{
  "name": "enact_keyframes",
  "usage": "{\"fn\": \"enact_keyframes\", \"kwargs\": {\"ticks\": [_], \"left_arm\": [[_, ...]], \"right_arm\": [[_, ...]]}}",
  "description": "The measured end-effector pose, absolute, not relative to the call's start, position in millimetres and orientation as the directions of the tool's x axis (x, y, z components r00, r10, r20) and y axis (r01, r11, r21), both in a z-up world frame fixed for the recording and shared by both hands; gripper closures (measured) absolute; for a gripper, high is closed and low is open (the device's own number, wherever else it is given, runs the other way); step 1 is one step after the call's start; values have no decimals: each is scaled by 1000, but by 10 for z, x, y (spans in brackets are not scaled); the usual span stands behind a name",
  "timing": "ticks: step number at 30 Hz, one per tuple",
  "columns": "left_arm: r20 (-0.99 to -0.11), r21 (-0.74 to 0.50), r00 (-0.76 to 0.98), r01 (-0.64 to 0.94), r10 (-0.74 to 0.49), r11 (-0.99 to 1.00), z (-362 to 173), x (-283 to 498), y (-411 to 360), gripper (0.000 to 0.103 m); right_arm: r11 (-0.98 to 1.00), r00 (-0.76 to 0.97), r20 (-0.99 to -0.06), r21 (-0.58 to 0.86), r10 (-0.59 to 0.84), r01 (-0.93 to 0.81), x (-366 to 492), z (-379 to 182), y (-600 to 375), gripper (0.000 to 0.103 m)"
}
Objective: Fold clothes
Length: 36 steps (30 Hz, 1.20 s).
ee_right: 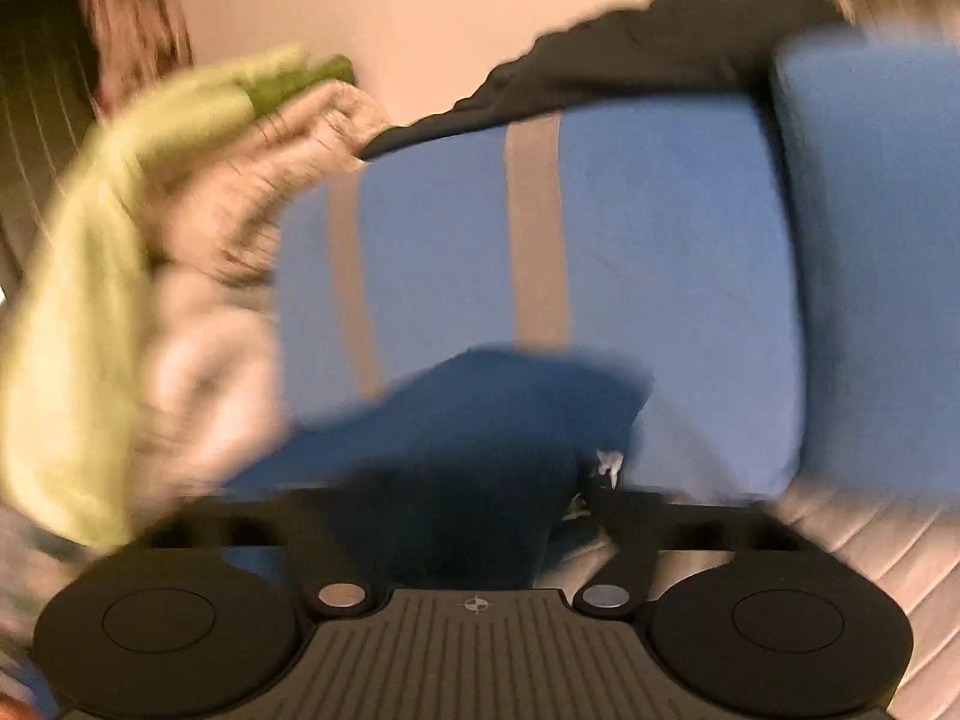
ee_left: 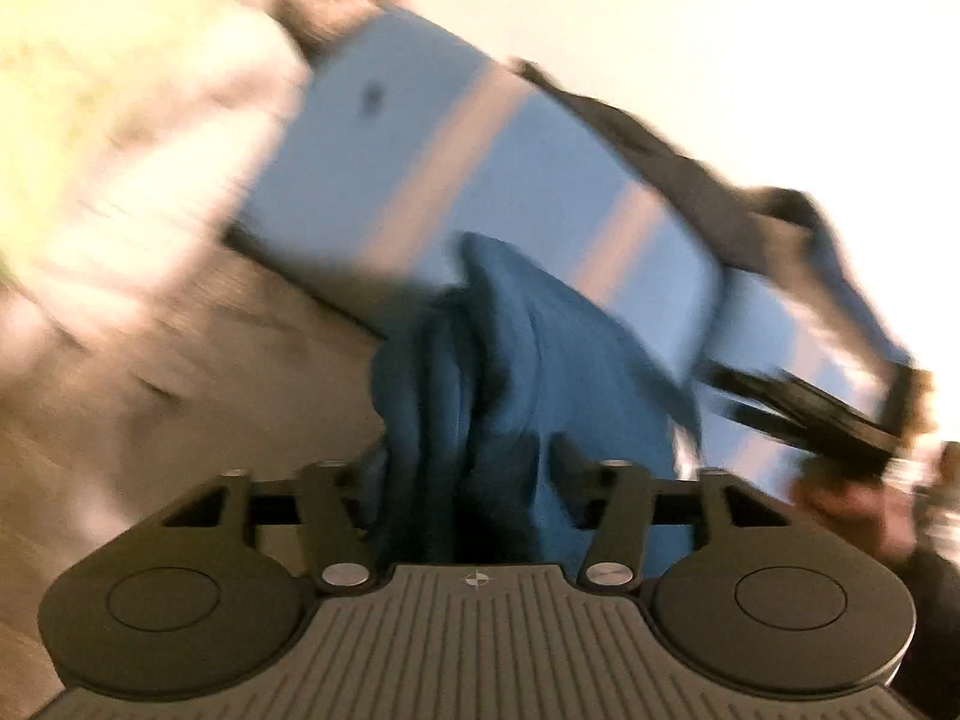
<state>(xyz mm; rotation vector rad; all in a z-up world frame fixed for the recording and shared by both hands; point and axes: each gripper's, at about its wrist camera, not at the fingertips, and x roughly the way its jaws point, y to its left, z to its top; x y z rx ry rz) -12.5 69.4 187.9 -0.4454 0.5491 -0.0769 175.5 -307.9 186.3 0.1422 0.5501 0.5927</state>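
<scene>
- Both views are heavily smeared, so fine detail is lost. The landmark is the light blue padded seat with beige stripes (ee_left: 468,192), seen also in the right wrist view (ee_right: 660,252).
- Left of the seat in the left wrist view lies a pale cream and yellow-green heap of cloth (ee_left: 120,138); below it a tan floor surface (ee_left: 150,360) shows.
- In front of the seat, a dark teal-blue bunched garment (ee_left: 480,360) rises from between the fingers of the left gripper (ee_left: 468,462). The jaws are pinched onto the gathered fabric, which fills the gap between them and hangs over the seat's near edge.
- Along the seat's far right edge lies a dark grey or black cloth (ee_left: 678,156). Further right, a blurred black device (ee_left: 840,414) crosses the seat's corner; I cannot tell what it is.
- In the right wrist view, a yellow-green cloth (ee_right: 84,300) and a beige knit cloth (ee_right: 240,210) hang left of the seat.
- The same teal-blue garment (ee_right: 492,420) lies across the seat's front, bunched into the right gripper (ee_right: 474,516), whose fingers clamp on it; a small white tag (ee_right: 609,462) shows at its right edge.
- A black cloth (ee_right: 630,54) drapes over the seat's top, and a blue cushion block (ee_right: 870,252) stands at its right.
</scene>
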Motion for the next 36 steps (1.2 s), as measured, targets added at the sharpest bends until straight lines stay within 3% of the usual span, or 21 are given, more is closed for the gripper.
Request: {"fn": "enact_keyframes", "kwargs": {"ticks": [5,13,25,36], "left_arm": [[-500,-277,862,-66,-85,959,1822,-305,529,34],[-496,-116,868,-36,-26,993,1835,-700,117,29],[-444,-67,888,95,-114,993,2146,-1215,-240,26],[-496,-8,857,153,-137,988,1914,-1352,-376,25]], "right_arm": [[863,719,-491,160,491,-480,1358,1769,-3134,0],[889,741,-536,41,404,-455,645,1959,-3600,0],[913,809,-477,-30,344,-406,-394,2496,-4856,0],[949,825,-517,-67,231,-308,-1121,2138,-5659,0]]}}
